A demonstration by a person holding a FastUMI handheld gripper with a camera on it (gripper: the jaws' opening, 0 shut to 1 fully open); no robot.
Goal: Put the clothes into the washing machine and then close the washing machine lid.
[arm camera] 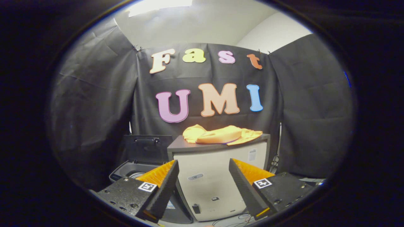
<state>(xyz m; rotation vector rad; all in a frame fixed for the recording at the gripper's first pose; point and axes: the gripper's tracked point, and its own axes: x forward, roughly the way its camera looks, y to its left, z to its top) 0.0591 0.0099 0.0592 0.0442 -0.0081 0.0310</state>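
One view, from the gripper's own camera, carries the scene. The gripper [203, 164] has its two fingers spread wide apart, with nothing between them and nothing touching either fingertip. Seen through the gap between the fingers is the pale front of a cabinet [217, 183] with a dark grey top, standing beyond the fingertips.

The clothes [222, 135], a crumpled yellow-orange heap, lie on the cabinet's dark top, above and well beyond the fingers, roughly in line with the gap between them. Part of the heap hangs slightly over the top's front edge.

The washing machine [132, 170] stands just beside the cabinet, on the side of the left finger, which hides part of it. Its lid [147, 148] is up, standing nearly upright behind the round opening, with a handle showing near the lid's upper edge. Only a slice of the opening's rim can be seen past the finger, so what is inside cannot be told.

Behind everything hangs the booth's black cloth wall [94, 104], and some cables [243, 217] lie on the floor at the foot of the cabinet.
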